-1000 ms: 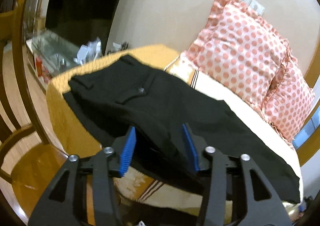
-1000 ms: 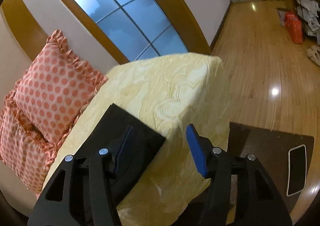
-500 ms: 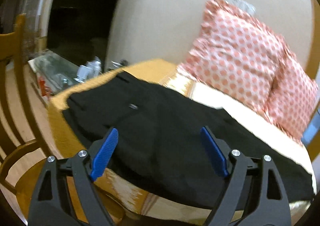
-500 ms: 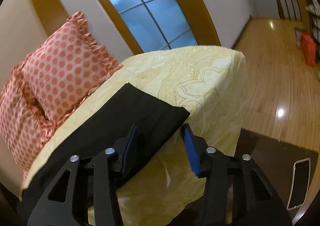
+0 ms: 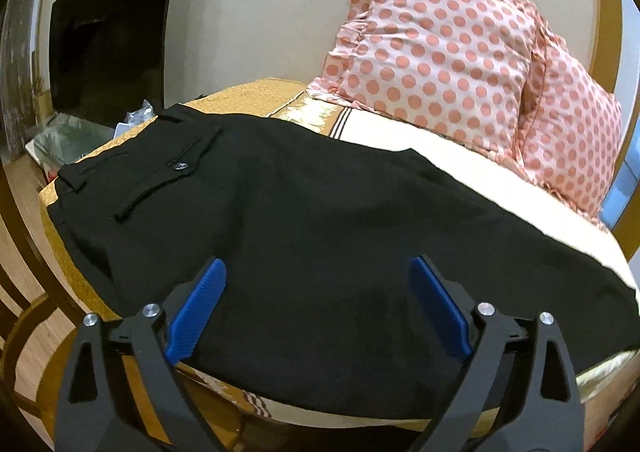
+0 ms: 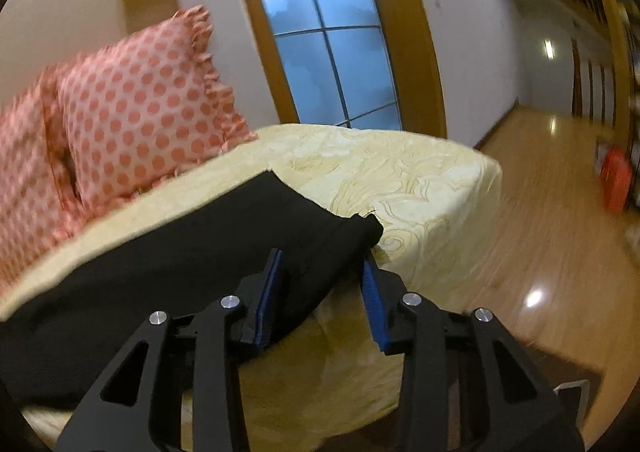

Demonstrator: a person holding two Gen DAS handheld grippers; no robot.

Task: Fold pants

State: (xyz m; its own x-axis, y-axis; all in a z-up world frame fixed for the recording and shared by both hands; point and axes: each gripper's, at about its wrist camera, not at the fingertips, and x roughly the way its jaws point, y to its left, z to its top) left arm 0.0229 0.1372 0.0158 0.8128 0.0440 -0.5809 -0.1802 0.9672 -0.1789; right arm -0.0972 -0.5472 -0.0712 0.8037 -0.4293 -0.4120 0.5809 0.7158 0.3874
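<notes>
The left gripper (image 5: 316, 308) is closest to us in the left wrist view. Its two blue fingers (image 5: 198, 306) are spread very wide apart, and they hold nothing. The black pants (image 5: 304, 219) lie flat right in front of them, and the near edge of the cloth fills the gap between the fingers. I cannot tell if the fingers touch the cloth or just hang above it.

In the right wrist view, the right gripper (image 6: 320, 292) is partly open, with a smaller gap than the left one. The end of a pants leg (image 6: 320, 240) sits in that gap. The leg's corner pokes out just past the right finger. The left finger is against the cloth, but the fingers are not squeezed shut on it.

The pants are spread long across the bed (image 6: 420, 179), which has a yellow cover with swirly lines. The waist end, with a back pocket and a small button (image 5: 180, 165), lies toward the far left in the left wrist view. The leg end is over by the right gripper, near the bed's edge.

Further back, two pink pillows with dots (image 5: 440, 51) lean against the wall. They are near the pants but do not touch them. Behind the bed is a tall window (image 6: 324, 35) with blue glass. A shiny wood floor (image 6: 540, 232) runs off to the right.
</notes>
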